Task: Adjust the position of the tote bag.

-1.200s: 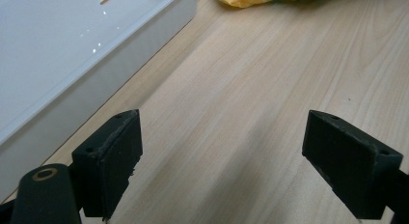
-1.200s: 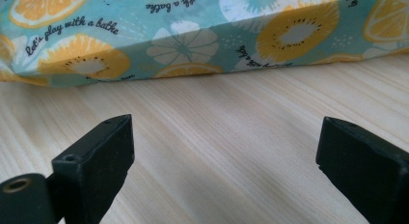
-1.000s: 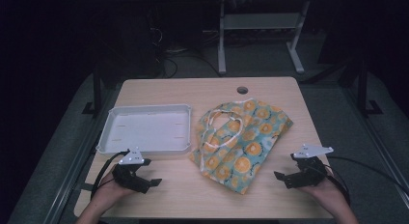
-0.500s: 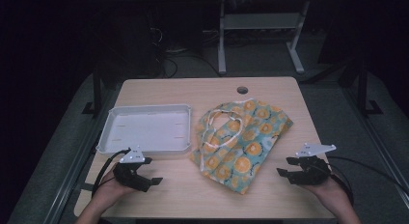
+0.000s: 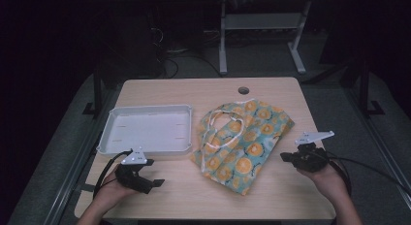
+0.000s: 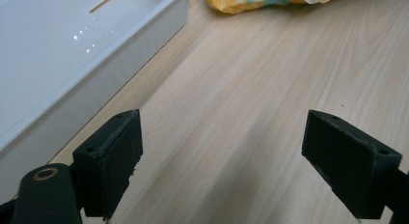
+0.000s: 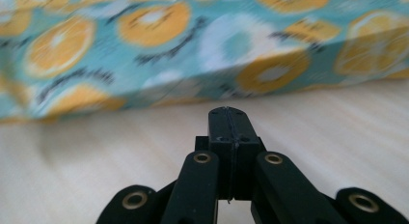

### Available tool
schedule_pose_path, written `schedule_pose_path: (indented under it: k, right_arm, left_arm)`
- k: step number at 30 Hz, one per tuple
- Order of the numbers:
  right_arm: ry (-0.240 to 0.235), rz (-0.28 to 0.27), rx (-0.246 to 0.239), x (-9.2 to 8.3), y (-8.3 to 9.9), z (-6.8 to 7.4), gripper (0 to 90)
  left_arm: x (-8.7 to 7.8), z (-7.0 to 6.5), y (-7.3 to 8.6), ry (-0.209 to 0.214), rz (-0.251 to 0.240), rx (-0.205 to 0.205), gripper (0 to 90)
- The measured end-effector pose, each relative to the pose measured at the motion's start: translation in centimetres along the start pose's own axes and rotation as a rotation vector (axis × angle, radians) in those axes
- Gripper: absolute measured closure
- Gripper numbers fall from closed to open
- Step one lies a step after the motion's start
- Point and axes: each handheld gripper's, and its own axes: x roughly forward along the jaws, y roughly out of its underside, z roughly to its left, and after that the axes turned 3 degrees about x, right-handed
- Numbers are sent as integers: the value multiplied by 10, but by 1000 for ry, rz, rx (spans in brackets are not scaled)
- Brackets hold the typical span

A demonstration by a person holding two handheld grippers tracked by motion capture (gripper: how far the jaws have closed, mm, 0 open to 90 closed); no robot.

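At the table's centre, toward three o'clock, the soft, limp teal cloth bag printed with orange slices point(image 5: 245, 141) looks light, best pinched at its edge or white handles by the right gripper point(image 7: 226, 119), whose jaws have just closed empty, while the left gripper point(image 6: 226, 151) gapes open.

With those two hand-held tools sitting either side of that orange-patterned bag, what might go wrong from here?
The right tool has just closed with nothing between its jaws, just short of the bag; pushed forward like that, it would likely shove the cloth rather than pinch it. The bag's white handles lie loose on top and could snag a jaw. The left tool stands open close beside the white tray, so a careless swing might knock it along the table.
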Motion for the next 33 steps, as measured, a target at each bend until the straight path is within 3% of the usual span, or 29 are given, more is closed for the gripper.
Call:
schedule_pose_path:
  k: [9, 15, 22, 33]
  right_arm:
    - [54, -36, 36, 3, -30, -22, 895]
    - [118, -52, 37, 12, -54, -39, 896]
    - [127, -69, 81, 25, -75, -56, 896]
    - [137, -29, 68, 52, -95, -59, 896]
  left_arm:
    - [0, 1, 0, 2, 6, -8, 142]
    - [0, -1, 1, 6, 12, -3, 142]
    - [2, -1, 1, 11, 16, -6, 142]
    - [4, -2, 1, 21, 29, 4, 142]
